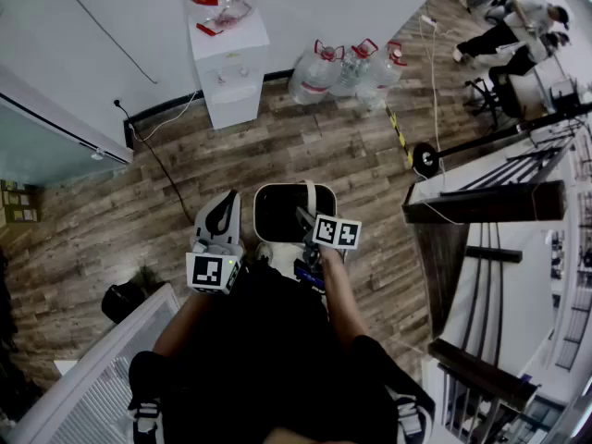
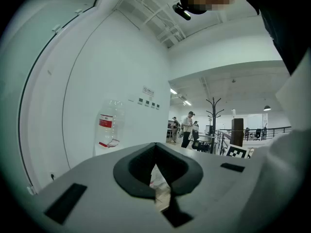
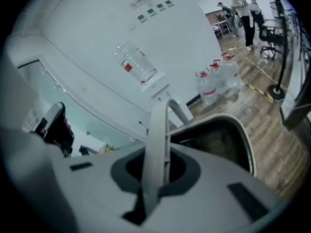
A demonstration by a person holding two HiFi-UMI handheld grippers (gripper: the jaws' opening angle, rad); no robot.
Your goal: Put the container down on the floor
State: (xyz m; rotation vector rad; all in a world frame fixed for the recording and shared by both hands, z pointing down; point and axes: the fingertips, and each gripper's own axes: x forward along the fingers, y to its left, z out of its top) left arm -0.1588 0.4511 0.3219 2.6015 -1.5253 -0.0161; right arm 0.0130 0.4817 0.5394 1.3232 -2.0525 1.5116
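A white container [image 1: 282, 213] with a dark inside is right in front of my feet over the wood floor. Its curved white handle [image 1: 310, 202] stands upright. My right gripper [image 1: 314, 225] is shut on that handle and tilts downward. In the right gripper view the handle [image 3: 156, 144] runs between the jaws of my right gripper [image 3: 158, 159], with the container's rim [image 3: 245, 135] behind. I cannot tell whether the container touches the floor. My left gripper [image 1: 227, 202] hovers just left of the container, shut and holding nothing. In its own view my left gripper [image 2: 155, 147] points level at the wall.
A white water dispenser [image 1: 229, 58] with an upturned bottle stands by the far wall, with several water jugs [image 1: 347, 67] to its right. A cable [image 1: 162, 160] trails over the floor at left. A dark railing [image 1: 481, 211] borders the right side. People [image 1: 518, 26] sit far right.
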